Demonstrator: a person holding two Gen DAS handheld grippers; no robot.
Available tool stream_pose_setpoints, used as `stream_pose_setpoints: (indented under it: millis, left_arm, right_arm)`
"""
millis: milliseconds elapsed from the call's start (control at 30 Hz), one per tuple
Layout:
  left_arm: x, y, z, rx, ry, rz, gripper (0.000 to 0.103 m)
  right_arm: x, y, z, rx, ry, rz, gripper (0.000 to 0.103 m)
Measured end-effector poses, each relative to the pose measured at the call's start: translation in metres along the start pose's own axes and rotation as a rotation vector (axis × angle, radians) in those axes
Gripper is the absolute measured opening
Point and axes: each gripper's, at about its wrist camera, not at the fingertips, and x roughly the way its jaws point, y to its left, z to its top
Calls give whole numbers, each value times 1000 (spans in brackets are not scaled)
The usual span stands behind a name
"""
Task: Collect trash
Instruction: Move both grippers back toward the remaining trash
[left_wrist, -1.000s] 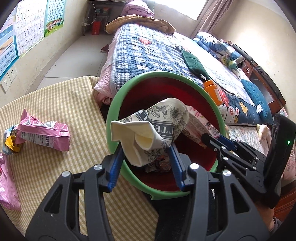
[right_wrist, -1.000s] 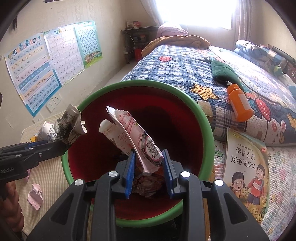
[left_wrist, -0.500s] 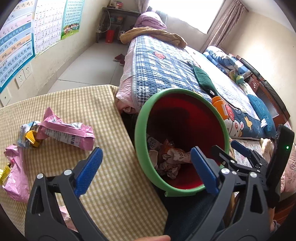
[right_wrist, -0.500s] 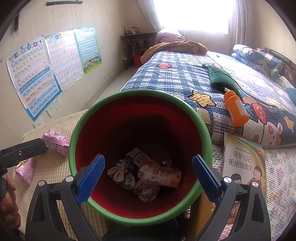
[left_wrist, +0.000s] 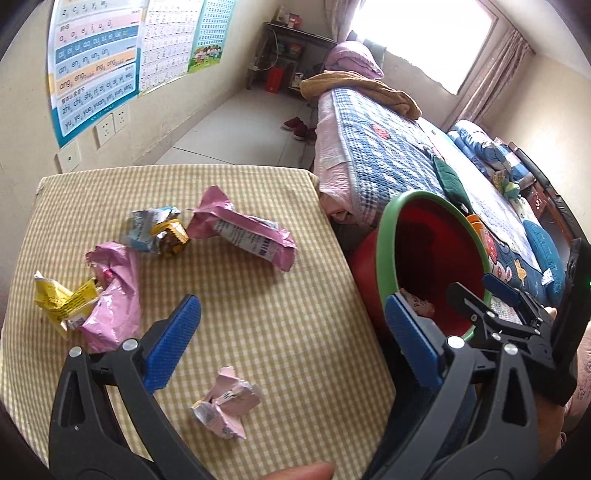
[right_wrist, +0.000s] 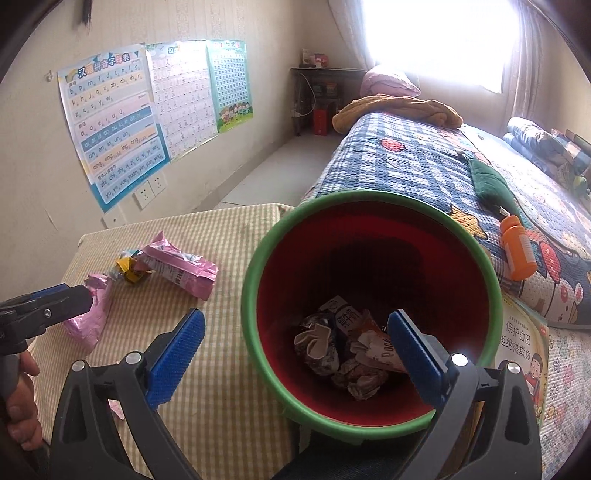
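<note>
**mopbot88:** Bedroom setup, checked tablecloth (left_wrist: 258, 332) next to a quilted bed (right_wrist: 424, 170). Why is the trash bin (right_wrist: 255, 280) jammed right against the table edge?

**tidy_tom:** I'd guess so wrappers only travel a short hop. Going left to right: the left gripper (left_wrist: 291, 347) hangs over the cloth, jaws spread wide with nothing in them. The yellow-and-pink wrapper heap (left_wrist: 96, 302) sits off its left jaw, a long pink wrapper (left_wrist: 243, 236) lies ahead of it, and a crumpled pink scrap (left_wrist: 225, 406) is just under and between the jaws. Probably the next grab.

**mopbot88:** And the right one?

**tidy_tom:** The right gripper (right_wrist: 295, 343) is also wide open and empty, straddling the bin's near rim, crumpled packets (right_wrist: 347, 354) at the bottom below it.
</note>
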Motion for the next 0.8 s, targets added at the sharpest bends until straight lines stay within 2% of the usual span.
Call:
stream_pose_setpoints:
  millis: [467,800]
  left_arm:
    - [-50,105,-28,-168,-35,142,97]
    - [-60,160,-33,-272,-27,223,97]
  right_arm:
    - [14,88,4,-130,17,105,96]
    - [33,123,13,-176,25,153,96]
